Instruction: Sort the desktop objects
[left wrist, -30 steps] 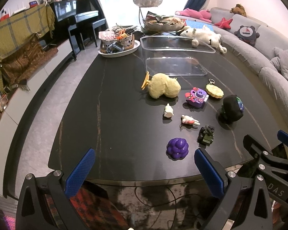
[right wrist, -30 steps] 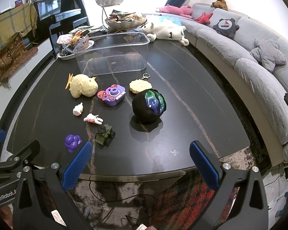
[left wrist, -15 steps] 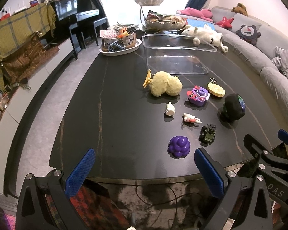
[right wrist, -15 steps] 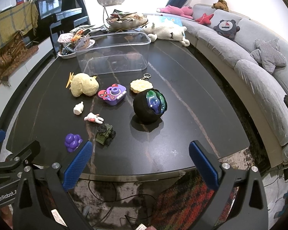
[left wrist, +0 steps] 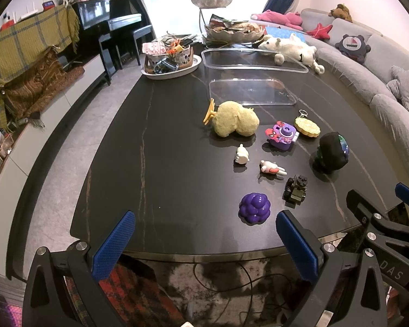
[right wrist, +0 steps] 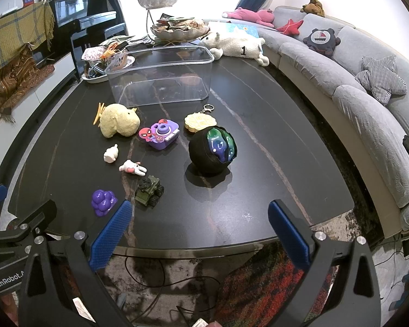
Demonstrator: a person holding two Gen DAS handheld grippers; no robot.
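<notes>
Right wrist view only: green-blue opening (right wrist: 221, 144) of black pouch (right wrist: 204, 154).

The desk (right wrist: 272, 147) is dark with thin pale veins, and a clear plastic box (right wrist: 161, 76) stands on its far half, near a white plate (left wrist: 174, 69), a tiered metal bowl stand (left wrist: 226, 27) and a white plush animal (right wrist: 237, 45). In front of the box lie a yellow plush toy (right wrist: 118, 121), a purple toy camera (right wrist: 161, 133) and a round yellow keychain (right wrist: 200, 121), close together. Nearer the front edge are a black ball (right wrist: 211, 148), two small white figures (left wrist: 242, 155) (left wrist: 271, 167), a green toy truck (right wrist: 149, 190) and purple toy grapes (right wrist: 103, 202).
</notes>
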